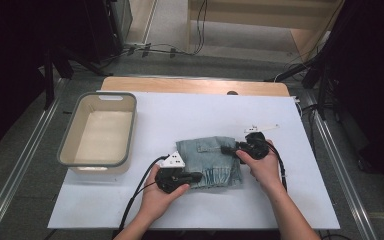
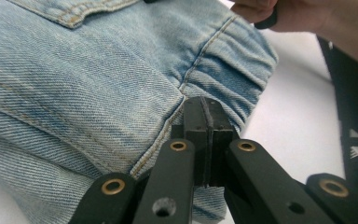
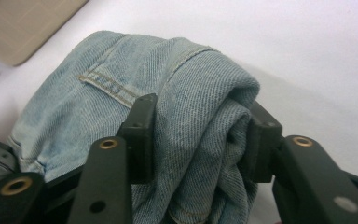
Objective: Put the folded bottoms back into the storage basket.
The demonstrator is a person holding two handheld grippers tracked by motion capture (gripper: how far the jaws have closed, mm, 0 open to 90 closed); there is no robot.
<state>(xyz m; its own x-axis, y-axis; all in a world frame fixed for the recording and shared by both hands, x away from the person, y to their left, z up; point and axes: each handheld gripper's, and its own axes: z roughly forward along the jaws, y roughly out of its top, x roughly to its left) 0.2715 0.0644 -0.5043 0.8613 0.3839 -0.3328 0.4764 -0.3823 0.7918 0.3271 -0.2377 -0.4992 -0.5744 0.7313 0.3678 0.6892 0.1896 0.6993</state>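
Folded light-blue denim garment (image 1: 210, 161) lies on white table cover (image 1: 190, 120), roughly mid-table, a bit toward the person's side, well apart from the beige bin (image 1: 100, 131) at table's left. Left gripper (image 1: 196, 176) sits at the garment's near-left corner, held by the left hand (image 1: 160, 197); in the left gripper view its jaws are pressed together right at the gathered waistband edge, next to a seam. Looks like a thin bit of fabric is pinched, but can't tell for sure. Right gripper (image 1: 226, 149) is at the garment's right edge, in the right hand (image 1: 262, 162); right gripper view shows jaws clamped on a thick bunched fold of denim (image 3: 200, 140), cloth bulging between the pads (image 3: 142, 133). Stitched pocket or belt-loop seam visible on the garment's top. Cables trail from both grippers toward the near table edge.
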